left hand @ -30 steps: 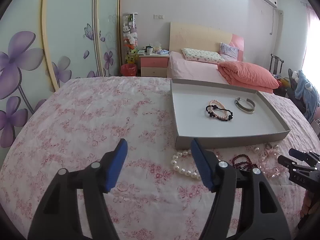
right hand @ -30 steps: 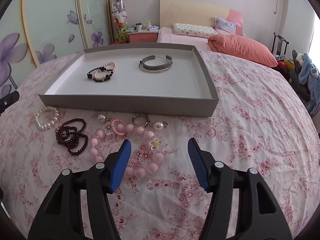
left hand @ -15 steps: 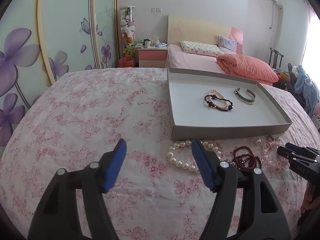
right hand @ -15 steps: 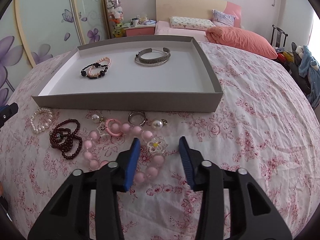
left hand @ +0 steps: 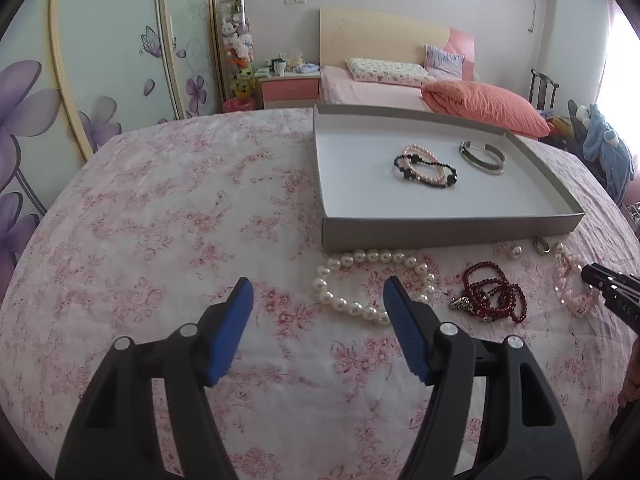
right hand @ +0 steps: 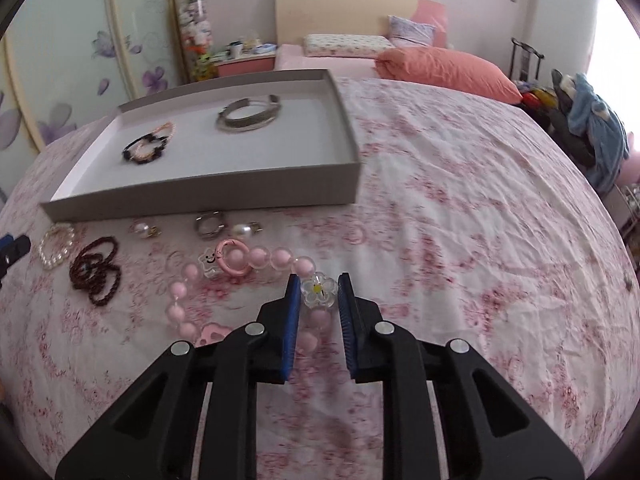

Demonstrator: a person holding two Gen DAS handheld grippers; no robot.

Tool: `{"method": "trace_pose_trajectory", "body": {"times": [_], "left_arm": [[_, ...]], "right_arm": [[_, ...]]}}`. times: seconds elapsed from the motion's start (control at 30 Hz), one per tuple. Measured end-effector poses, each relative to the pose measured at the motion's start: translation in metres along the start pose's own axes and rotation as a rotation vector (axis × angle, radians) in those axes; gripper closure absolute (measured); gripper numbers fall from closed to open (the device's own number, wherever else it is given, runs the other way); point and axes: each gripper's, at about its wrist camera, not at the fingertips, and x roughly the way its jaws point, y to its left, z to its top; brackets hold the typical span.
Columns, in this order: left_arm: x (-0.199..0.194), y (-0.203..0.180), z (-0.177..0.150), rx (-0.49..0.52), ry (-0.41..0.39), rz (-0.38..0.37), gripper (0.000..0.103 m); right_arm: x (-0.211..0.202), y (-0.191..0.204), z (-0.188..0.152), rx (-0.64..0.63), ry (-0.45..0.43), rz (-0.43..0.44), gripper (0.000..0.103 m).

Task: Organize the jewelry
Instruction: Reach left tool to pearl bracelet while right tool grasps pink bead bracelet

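We find the right gripper (right hand: 318, 294) has just been closing; its jaws now clamp the pink bead chain (right hand: 276, 258) on the bedspread (right hand: 460, 240), at the clear flower charm. A thin grip may slip, or the trailing chain may snag. The left gripper (left hand: 318, 294) stands open, empty, beside the pearl bracelet (left hand: 372, 282). Beyond, the tray (right hand: 200, 194) wall must be cleared; its floor has room.

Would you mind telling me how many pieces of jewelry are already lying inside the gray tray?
2, as far as I can see: a black and pink beaded bracelet toward the tray's left side, possibly two intertwined, and a silver bangle to its right. Nothing there looks hidden.
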Motion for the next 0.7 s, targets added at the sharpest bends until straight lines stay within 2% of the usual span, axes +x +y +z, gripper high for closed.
{"method": "trace_pose_trajectory", "body": {"times": [0.1,0.27,0.4,0.53,0.7], "left_arm": [[0.009,-0.004,0.001,0.008,0.029,0.002,0.039],[0.027,-0.008,0.003,-0.005,0.084,0.003,0.052],[0.032,-0.007,0.006,-0.014,0.085,0.019,0.060],[0.033,-0.007,0.006,-0.012,0.078,0.016,0.078],[0.033,-0.008,0.006,-0.008,0.078,0.019,0.080]], "right_arm": [[0.000,0.002,0.000,-0.017,-0.001,-0.012,0.083],[0.000,0.001,0.000,-0.011,0.000,0.002,0.083],[-0.001,0.001,0.000,-0.009,0.001,0.004,0.083],[0.000,0.000,0.000,-0.008,0.001,0.006,0.083],[0.000,0.000,0.000,-0.008,0.001,0.006,0.082]]}}
